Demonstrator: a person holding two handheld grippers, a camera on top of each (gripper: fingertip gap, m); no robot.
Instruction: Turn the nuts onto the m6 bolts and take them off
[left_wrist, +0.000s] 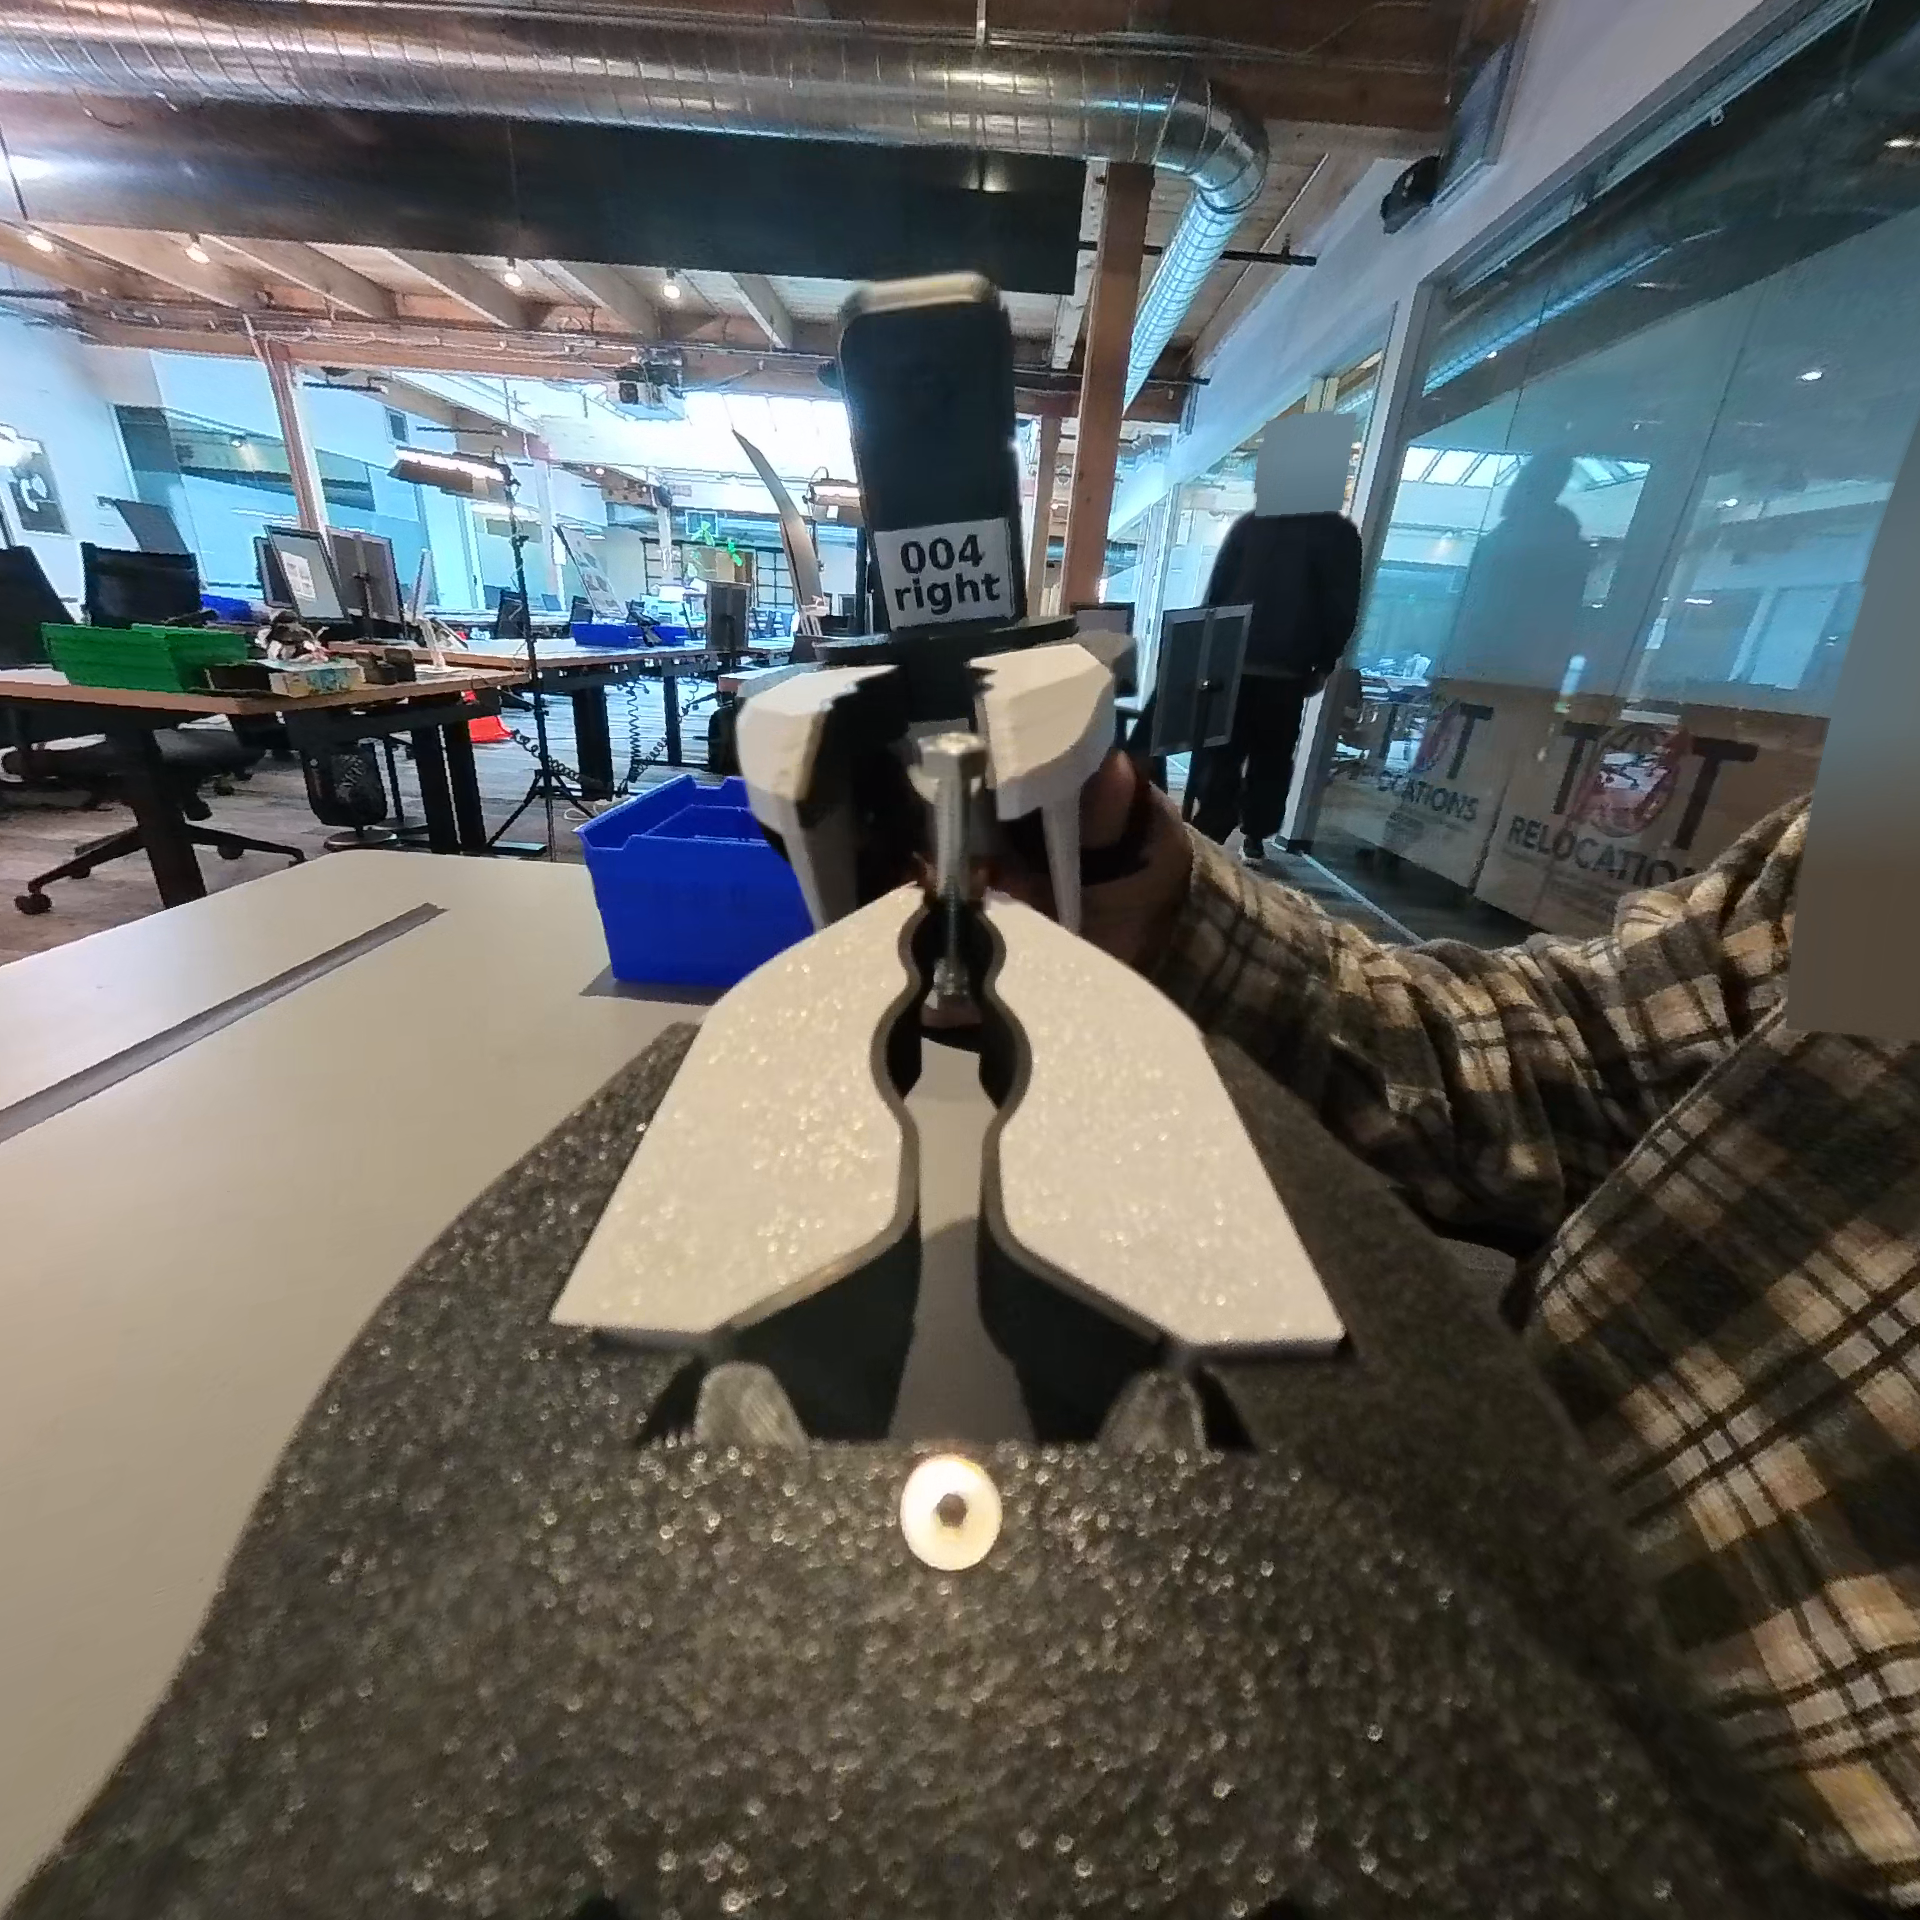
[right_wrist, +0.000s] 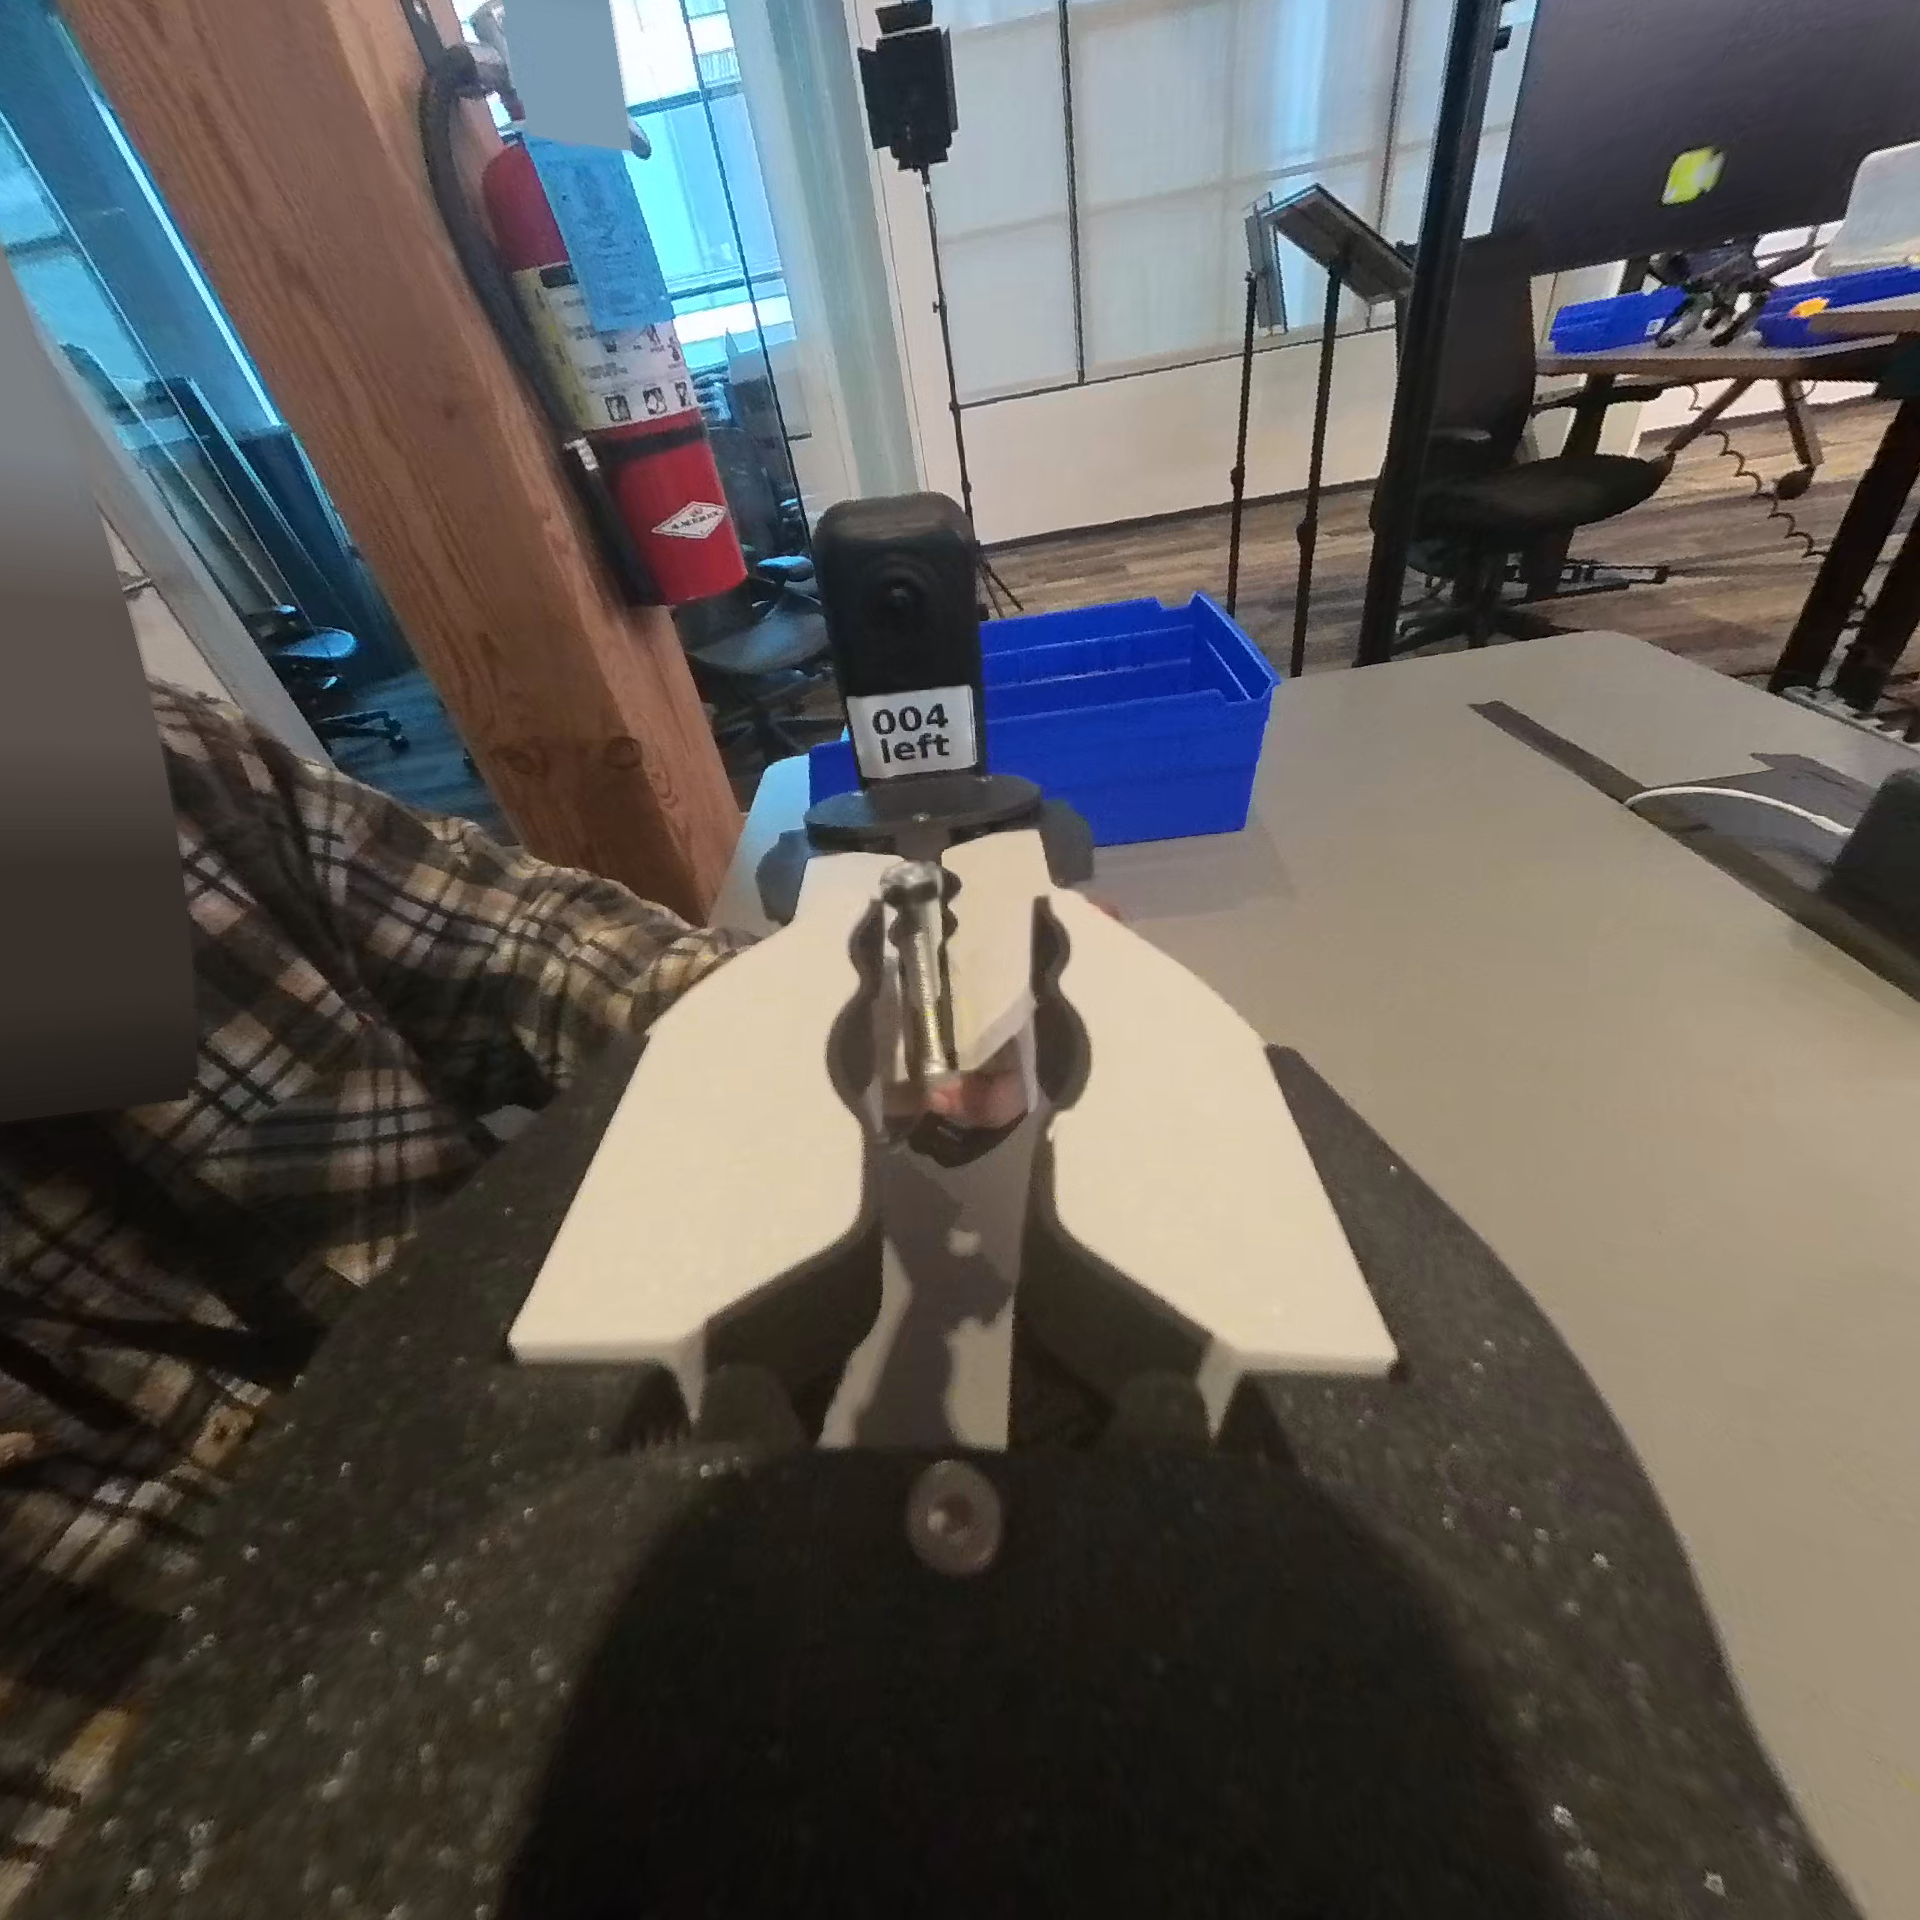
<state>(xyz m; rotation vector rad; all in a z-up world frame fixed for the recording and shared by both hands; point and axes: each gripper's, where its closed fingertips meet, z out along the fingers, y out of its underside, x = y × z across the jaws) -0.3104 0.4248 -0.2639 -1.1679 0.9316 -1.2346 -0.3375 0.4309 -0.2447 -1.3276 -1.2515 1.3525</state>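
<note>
The left gripper (left_wrist: 951, 914) has its jaws closed on the threaded lower end of a silver bolt (left_wrist: 951, 831), which stands upright above the grey table (left_wrist: 260, 1039), head at the top; the right gripper (right_wrist: 961, 997) faces it with jaws narrowed round the bolt's upper part, yet a gap shows beside the shank, so they look not yet clamped; whether a nut sits on the threads I cannot tell; a blue bin (right_wrist: 1143, 727) stands behind; the step in hand seems the right jaws' approach to the bolt; next they likely need to close squarely and twist while the left keeps the shank from turning
</note>
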